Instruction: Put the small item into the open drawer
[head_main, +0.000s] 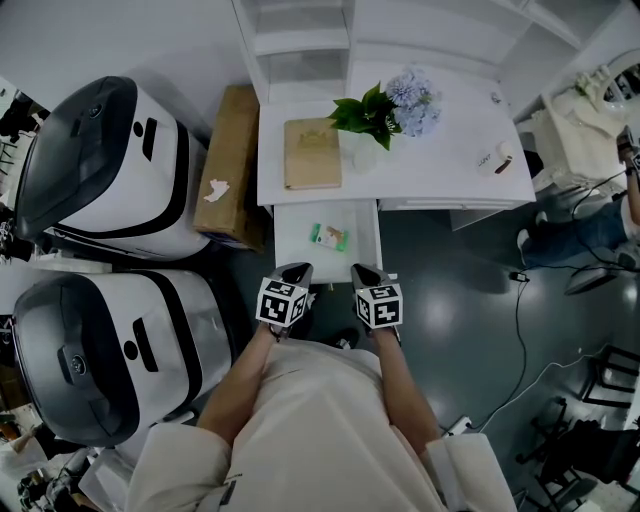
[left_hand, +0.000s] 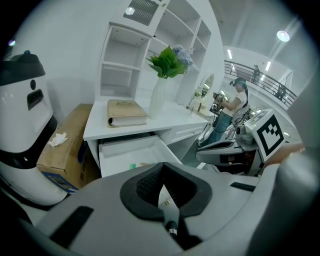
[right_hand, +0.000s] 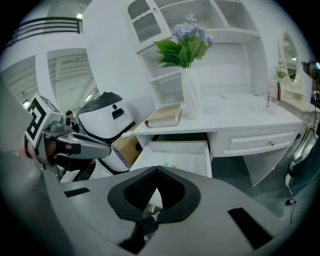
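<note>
Drawer is standing open beneath the white desk, and the small green-and-white item is lying on its floor near the middle. I am not managing to make out what it is. I am holding the left gripper and the right gripper side by side at the drawer's front edge, both clenched on nothing, jaws meeting tip to tip. In both gripper views the gripper's own grey body is covering the drawer's near part, leaving only a green sliver of the item peeking out. A book and a bunch of flowers are sitting on the desk.
</note>
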